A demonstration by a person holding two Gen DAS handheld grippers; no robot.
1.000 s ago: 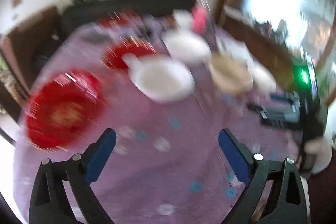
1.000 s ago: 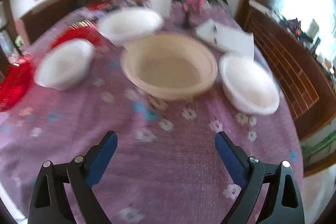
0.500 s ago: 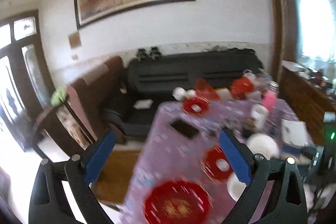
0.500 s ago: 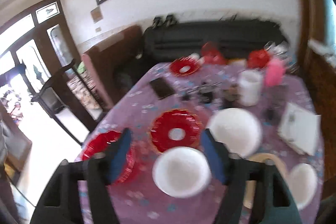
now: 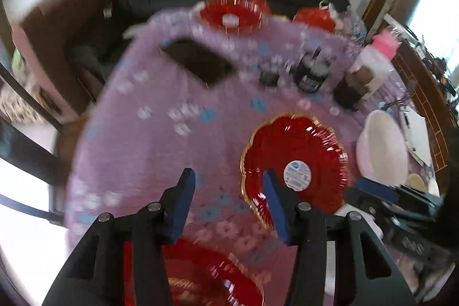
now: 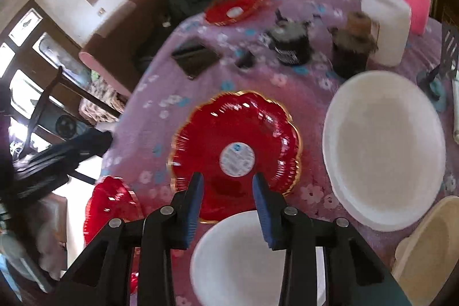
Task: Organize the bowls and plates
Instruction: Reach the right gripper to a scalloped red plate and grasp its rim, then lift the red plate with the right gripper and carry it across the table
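**Both grippers hover empty above the red plates**

The left gripper (image 5: 228, 185) hangs with its jaws parted and nothing between them, above the purple tablecloth (image 5: 149, 134), its right finger overlapping the edge of the red scalloped plate (image 5: 295, 159). The right gripper (image 6: 228, 188) is likewise released and empty, above that plate's (image 6: 235, 145) near rim. A white bowl (image 6: 384, 148) sits to the right, another white bowl (image 6: 238, 257) beneath the fingers.
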